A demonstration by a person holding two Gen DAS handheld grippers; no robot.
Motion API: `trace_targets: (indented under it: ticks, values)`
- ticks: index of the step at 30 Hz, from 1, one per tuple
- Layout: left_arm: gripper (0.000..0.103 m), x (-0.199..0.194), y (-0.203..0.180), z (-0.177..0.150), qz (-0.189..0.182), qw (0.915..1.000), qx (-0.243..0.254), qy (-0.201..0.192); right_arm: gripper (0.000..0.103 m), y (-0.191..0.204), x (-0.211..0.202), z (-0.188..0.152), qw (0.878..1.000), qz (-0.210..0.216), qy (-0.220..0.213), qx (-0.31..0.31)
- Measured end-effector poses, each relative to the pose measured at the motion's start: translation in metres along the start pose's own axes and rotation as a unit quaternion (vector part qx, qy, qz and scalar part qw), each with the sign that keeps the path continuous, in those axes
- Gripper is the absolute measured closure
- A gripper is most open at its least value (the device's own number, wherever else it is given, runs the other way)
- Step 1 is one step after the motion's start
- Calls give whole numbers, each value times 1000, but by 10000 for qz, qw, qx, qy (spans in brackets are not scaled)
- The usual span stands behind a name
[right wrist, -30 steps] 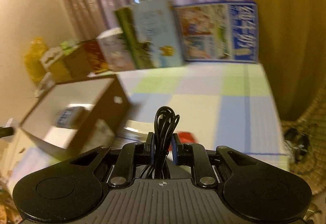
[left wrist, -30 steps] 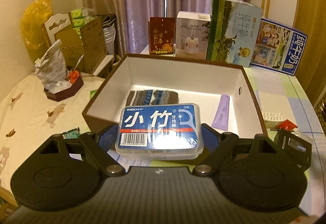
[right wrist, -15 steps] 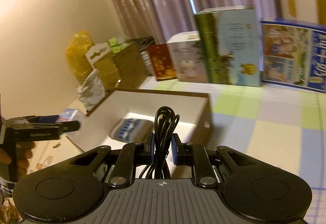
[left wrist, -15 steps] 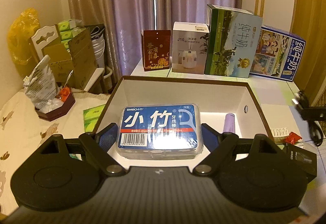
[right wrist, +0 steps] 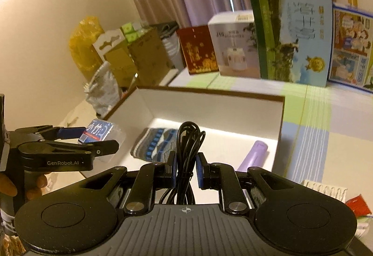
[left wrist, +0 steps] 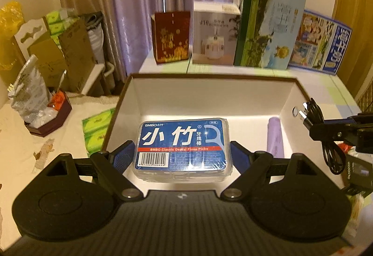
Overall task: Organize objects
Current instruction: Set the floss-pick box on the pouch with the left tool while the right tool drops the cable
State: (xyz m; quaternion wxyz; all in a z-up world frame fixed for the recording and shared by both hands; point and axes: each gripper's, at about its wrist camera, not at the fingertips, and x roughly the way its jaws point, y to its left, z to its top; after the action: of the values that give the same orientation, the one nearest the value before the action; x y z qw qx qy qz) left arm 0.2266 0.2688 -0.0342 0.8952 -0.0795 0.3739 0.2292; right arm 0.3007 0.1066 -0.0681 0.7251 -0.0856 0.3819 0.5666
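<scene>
Roughly halfway, judging by the scene. The open box [left wrist: 209, 93] is already holding a striped sock bundle [right wrist: 155, 145] and a purple tube [left wrist: 275, 137]. The left gripper [left wrist: 183, 151] is clamping the floss pick pack [left wrist: 183, 143] across its width, hanging over the near edge of the box. The right gripper [right wrist: 185, 168] is pinching a coiled black cable [right wrist: 187, 151] tight between its pads, pointing down at the box interior from its near right side. Both items are still in the air, neither touching the box floor. Left outside on the table [right wrist: 326, 121]: a white comb-like piece [right wrist: 324, 192], a red packet [right wrist: 357, 206] and a dark object [left wrist: 357, 169] by the right edge. So two drops pending, then likely those strays.
</scene>
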Motion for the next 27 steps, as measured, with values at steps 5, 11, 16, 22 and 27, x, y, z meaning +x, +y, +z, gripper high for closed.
trace_targets:
  ticks: [5,11,16,22,27]
  values:
    - [19,26,6,-3,-97,9993,52,358,89,2,18,-3,9997,-151,195,39]
    - [19,48,9,-3,-184,9978,100,625,89,2,32,-4,9988,-329,356,71]
    - [19,61,9,-2,-282,9963,167,795,89,0,39,-5,9981,-428,438,120]
    - [19,70,8,0,-399,9946,231,933,89,-3,45,-5,9971,-525,521,180]
    - [19,74,9,2,-423,9940,263,969,89,-3,48,-5,9967,-552,558,199]
